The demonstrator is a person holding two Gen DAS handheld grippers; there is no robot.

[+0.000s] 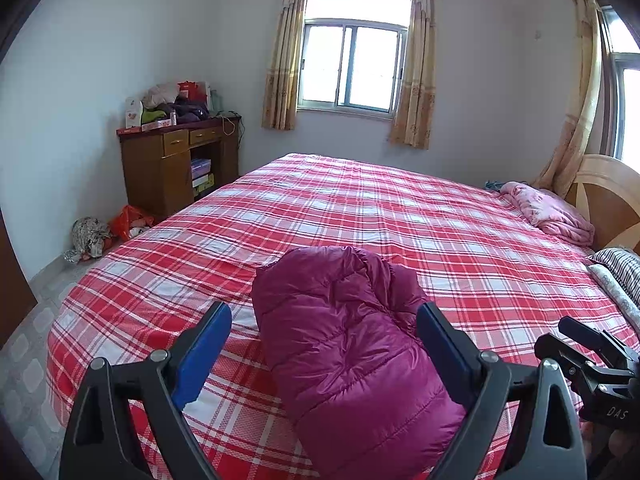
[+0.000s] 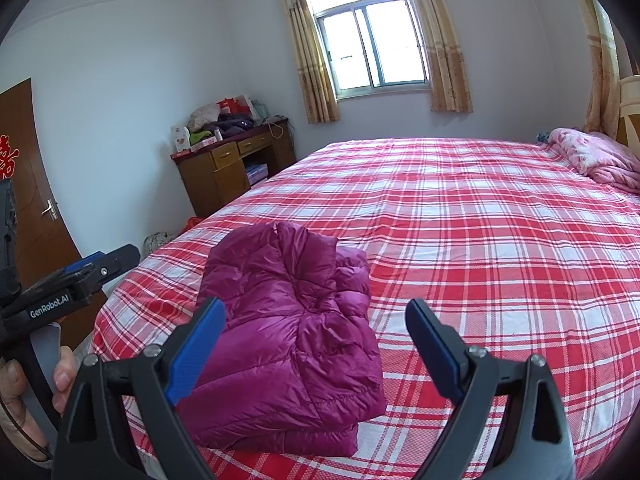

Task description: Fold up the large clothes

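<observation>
My left tool [image 1: 324, 350] is spread wide, its blue pads either side of the magenta puffer jacket [image 1: 352, 356] without gripping it. My right tool [image 2: 316, 344] is released too — nothing between its fingers. The jacket, quilted and glossy, lies folded into a plump bundle on the near part of the bed [image 2: 480, 240], on its red-and-white checked sheet.

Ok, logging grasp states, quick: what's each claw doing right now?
Left claw: open, holding nothing, above the folded magenta quilted puffer jacket.
Right claw: open, holding nothing.
</observation>
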